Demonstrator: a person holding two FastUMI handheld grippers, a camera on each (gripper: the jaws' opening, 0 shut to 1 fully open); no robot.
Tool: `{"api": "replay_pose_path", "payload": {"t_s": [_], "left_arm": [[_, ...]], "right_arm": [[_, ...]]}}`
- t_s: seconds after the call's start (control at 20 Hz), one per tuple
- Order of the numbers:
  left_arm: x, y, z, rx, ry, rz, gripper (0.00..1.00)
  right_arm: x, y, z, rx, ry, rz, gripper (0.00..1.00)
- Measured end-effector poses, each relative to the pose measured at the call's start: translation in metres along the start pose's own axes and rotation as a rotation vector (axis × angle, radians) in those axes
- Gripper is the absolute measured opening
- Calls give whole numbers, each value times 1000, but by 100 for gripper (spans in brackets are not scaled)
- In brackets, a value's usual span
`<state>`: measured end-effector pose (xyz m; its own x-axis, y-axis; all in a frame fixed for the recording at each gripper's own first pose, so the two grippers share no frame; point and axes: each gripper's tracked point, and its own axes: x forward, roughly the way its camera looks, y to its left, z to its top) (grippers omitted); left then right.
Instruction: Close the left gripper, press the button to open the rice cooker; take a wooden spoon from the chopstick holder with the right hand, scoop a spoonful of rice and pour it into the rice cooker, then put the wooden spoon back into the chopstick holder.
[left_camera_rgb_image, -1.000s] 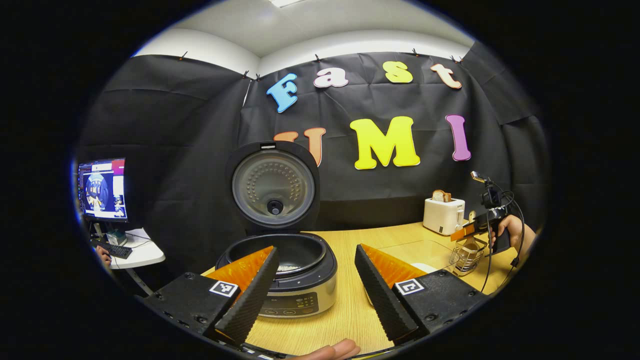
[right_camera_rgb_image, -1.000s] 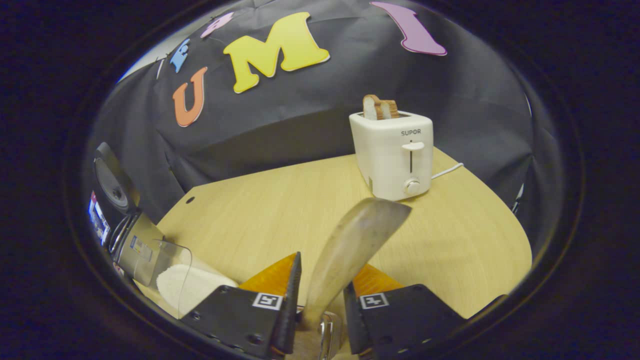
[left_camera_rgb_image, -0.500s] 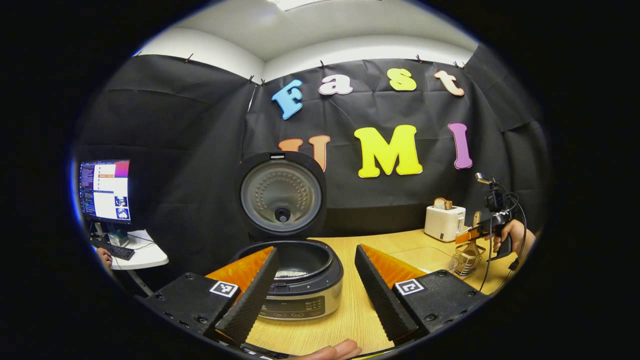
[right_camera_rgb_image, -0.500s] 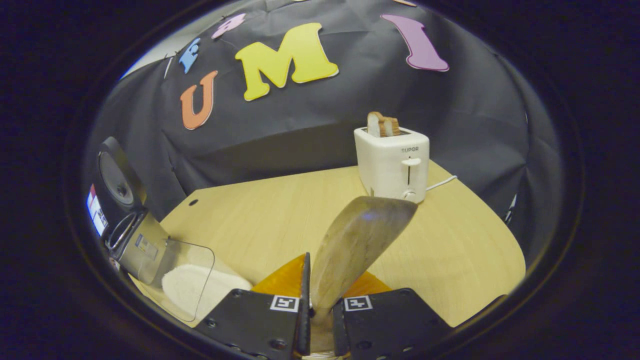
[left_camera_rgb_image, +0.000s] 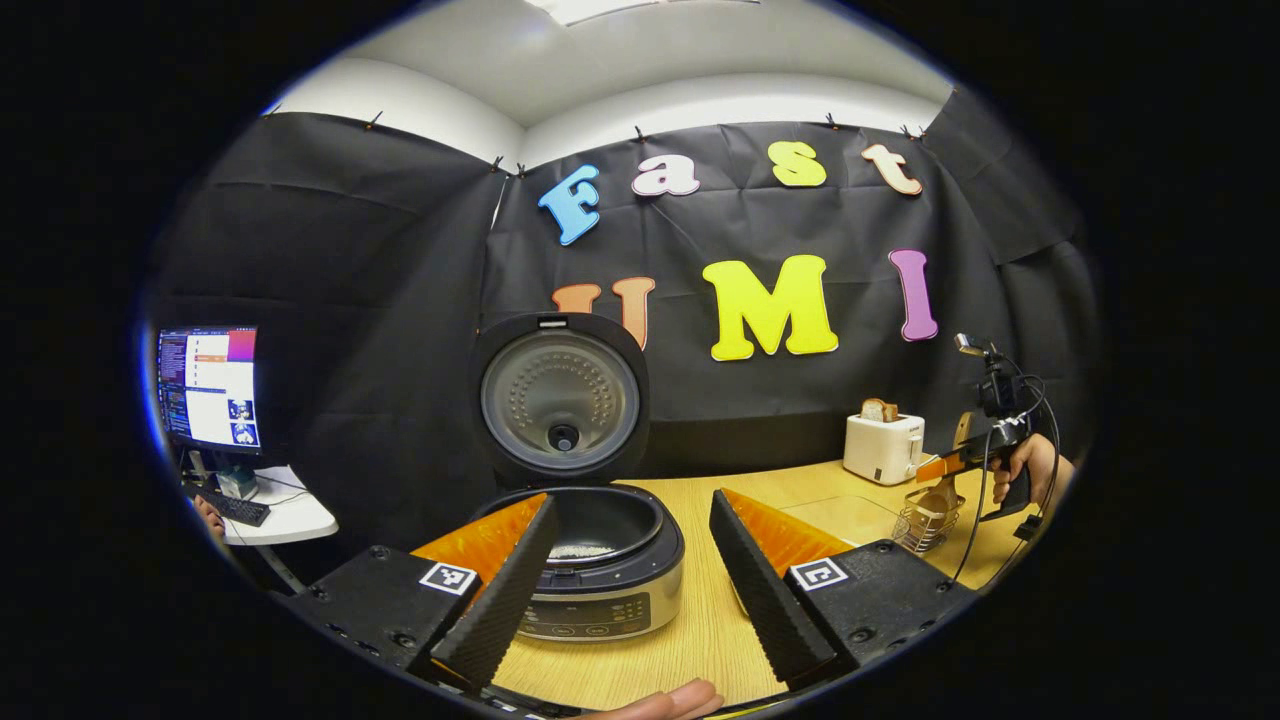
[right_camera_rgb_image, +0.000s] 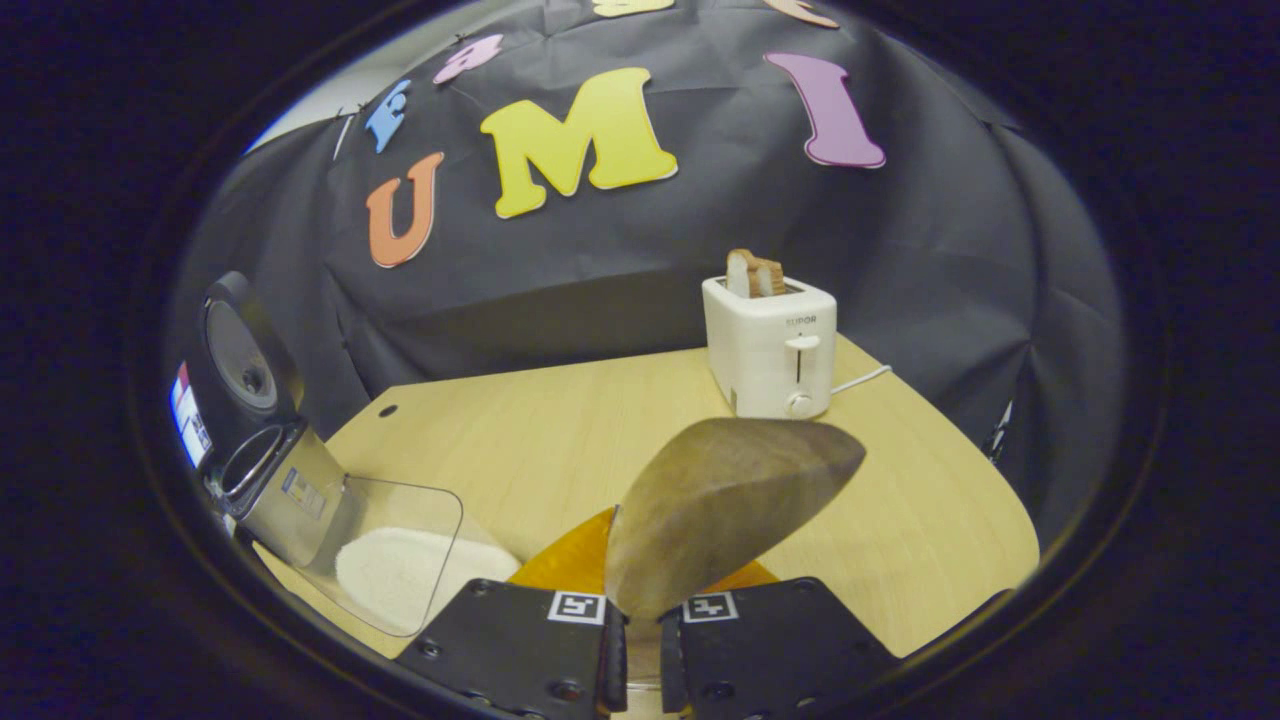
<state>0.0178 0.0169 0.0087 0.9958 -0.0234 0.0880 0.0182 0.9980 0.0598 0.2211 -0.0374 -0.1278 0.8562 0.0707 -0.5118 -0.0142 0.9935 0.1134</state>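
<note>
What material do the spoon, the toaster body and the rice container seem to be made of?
Spoon: apparently wood, with a matte brown-grey, faintly streaked surface. Toaster: likely plastic, with a smooth white shell and soft sheen. Rice container: clear plastic, probably; the white rice shows through its wall.

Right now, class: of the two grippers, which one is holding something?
The right gripper: its fingers are shut on the wooden spoon. The left gripper stands open and empty before the rice cooker.
</note>
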Motion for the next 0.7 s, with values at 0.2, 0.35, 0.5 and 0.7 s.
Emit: {"api": "replay_pose_path", "payload": {"t_s": [0.2, 0.35, 0.5, 0.7], "left_arm": [[0, 7, -5, -19, 21, 4, 98], [-1, 14, -5, -45, 26, 8, 98], [-1, 21, -4, -60, 27, 15, 98], [-1, 26, -7, -70, 39, 15, 98]], "right_arm": [[-20, 7, 25, -49, -66, -32, 13], [-35, 15, 44, -86, -106, -51, 13], [-50, 26, 60, -109, -146, -49, 11], [-72, 57, 80, -160, -209, -21, 12]]}}
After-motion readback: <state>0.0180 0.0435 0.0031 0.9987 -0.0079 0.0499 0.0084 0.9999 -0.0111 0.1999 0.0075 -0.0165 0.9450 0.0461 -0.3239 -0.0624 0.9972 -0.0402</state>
